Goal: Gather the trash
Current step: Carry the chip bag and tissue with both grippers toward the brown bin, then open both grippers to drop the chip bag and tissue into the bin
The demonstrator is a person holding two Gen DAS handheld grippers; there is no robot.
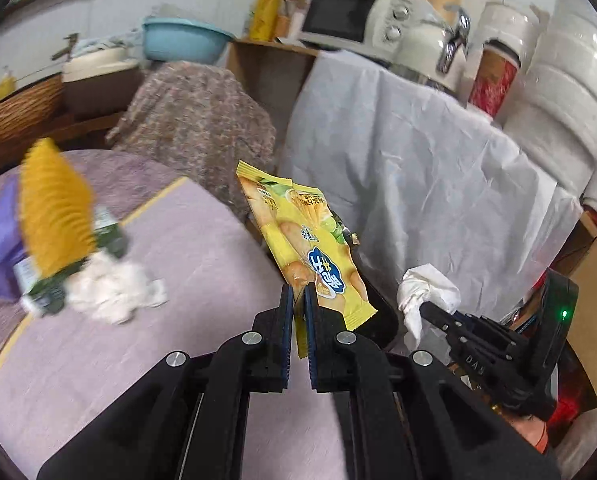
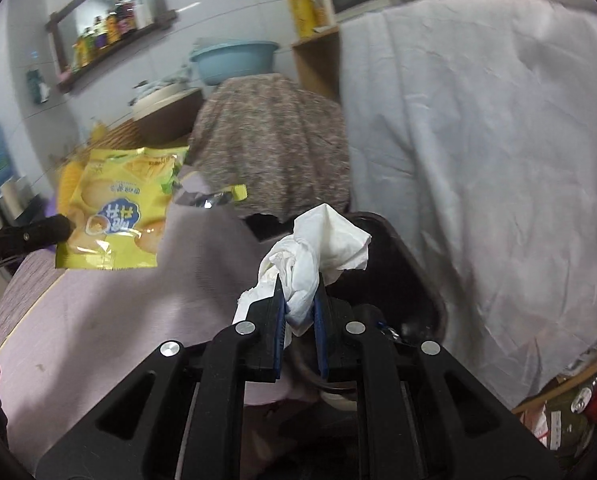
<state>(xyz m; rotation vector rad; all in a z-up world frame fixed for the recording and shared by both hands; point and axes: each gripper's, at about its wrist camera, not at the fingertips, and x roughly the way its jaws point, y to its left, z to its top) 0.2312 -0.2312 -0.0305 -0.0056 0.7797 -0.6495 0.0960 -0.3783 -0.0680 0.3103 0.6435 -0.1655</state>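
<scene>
My left gripper (image 1: 297,294) is shut on a yellow snack wrapper (image 1: 306,236) and holds it up at the table's right edge. The wrapper also shows in the right wrist view (image 2: 114,208). My right gripper (image 2: 300,292) is shut on a crumpled white tissue (image 2: 318,248), held over a dark bin (image 2: 418,264) beside the table. The tissue also shows in the left wrist view (image 1: 426,292). On the purple tablecloth (image 1: 158,320) lie another crumpled tissue (image 1: 114,288), a green wrapper (image 1: 50,296) and an orange ridged piece (image 1: 54,208).
A white sheet (image 1: 418,168) drapes furniture to the right. A patterned cloth (image 1: 194,120) covers something behind the table. A microwave (image 1: 338,16), blue basin (image 1: 182,40), woven basket (image 1: 22,108) and white containers (image 1: 570,92) stand at the back.
</scene>
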